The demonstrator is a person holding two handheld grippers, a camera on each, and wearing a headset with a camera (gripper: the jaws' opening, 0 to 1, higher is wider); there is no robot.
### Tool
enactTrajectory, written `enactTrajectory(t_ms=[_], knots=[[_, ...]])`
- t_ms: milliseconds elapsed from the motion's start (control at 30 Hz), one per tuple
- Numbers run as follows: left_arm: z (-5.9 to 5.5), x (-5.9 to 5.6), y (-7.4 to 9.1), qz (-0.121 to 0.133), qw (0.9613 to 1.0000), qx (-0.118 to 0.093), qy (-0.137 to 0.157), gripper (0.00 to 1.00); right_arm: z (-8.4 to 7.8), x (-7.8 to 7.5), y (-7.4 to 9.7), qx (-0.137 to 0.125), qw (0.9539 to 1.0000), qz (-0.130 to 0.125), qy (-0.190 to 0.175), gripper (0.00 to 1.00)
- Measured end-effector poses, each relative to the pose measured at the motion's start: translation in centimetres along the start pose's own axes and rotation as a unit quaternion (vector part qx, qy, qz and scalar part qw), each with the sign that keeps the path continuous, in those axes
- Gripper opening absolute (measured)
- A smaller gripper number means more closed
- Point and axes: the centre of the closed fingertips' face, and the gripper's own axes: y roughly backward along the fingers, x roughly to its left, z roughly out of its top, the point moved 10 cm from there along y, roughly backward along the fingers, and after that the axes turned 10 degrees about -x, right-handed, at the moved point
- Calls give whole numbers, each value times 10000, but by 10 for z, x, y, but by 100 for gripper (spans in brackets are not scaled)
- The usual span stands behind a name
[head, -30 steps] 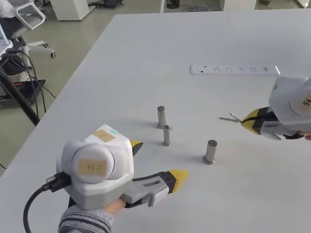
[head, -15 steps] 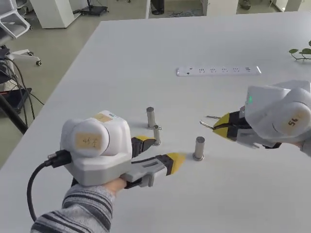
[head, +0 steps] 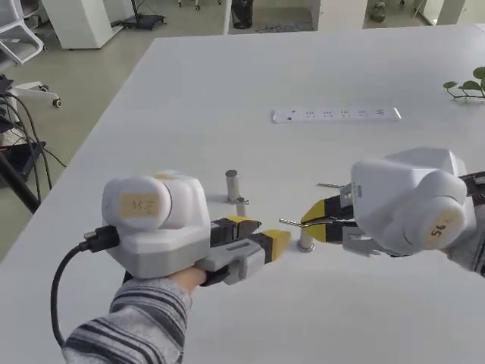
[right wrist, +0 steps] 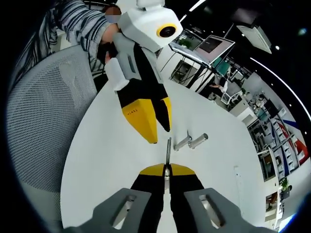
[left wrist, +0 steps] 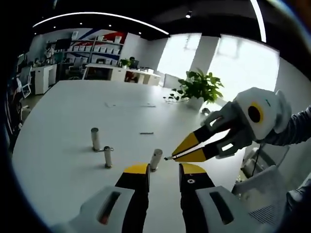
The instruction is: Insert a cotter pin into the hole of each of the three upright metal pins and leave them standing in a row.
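Three upright metal pins stand on the white table (head: pixel 189 98): the far pin (head: pixel 232 184), the middle pin (head: pixel 241 206) with a cotter pin through it, and the near pin (head: pixel 305 243) (left wrist: pixel 155 158). My right gripper (head: pixel 305 221) (right wrist: pixel 166 170) is shut on a cotter pin (head: pixel 290 222) (right wrist: pixel 168 148), whose tip hangs just beside the near pin's top. Left of that pin, my left gripper (head: pixel 267 231) (left wrist: pixel 164 170) stands open, its jaws around nothing. The near pin's upper part is hidden behind the right gripper's jaws in the head view.
A spare cotter pin (head: pixel 330 185) lies on the table behind the near pin. A white power strip (head: pixel 336 114) lies farther back. A small plant (head: pixel 466 87) stands at the far right edge. The floor and chairs are beyond the table's left edge.
My right gripper has carried the cotter pin leftward from the loose pins' spot to the near pin. My left gripper has moved forward toward the same pin. The head camera shifted too.
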Motion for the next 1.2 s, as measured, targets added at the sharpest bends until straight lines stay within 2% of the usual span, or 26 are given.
enactTrajectory(t_ms=[233,533,767,833,1000,1167,1200], knots=[[-1,0,-1,-118,9991,-109,388,11,7,3,-2,-97,9999,51,94,0],[-1,0,-6,-164,9973,-255,672,0,11,3,-5,-224,9997,-1,-10,0],[-2,0,-8,-177,9967,-274,740,0,11,2,-5,-291,9994,-57,-177,0],[-2,0,-8,-213,9974,-268,631,0,10,3,-5,-320,9991,-59,-282,0],[-1,-1,-8,-354,9990,-251,100,0,8,3,-4,-451,9970,-81,-619,0],[1,-3,-8,-505,9978,-167,-407,0,3,3,-3,-597,9900,-129,-1273,0],[2,-3,-8,-558,9970,-174,-507,0,1,4,-3,-642,9864,-117,-1511,1]])
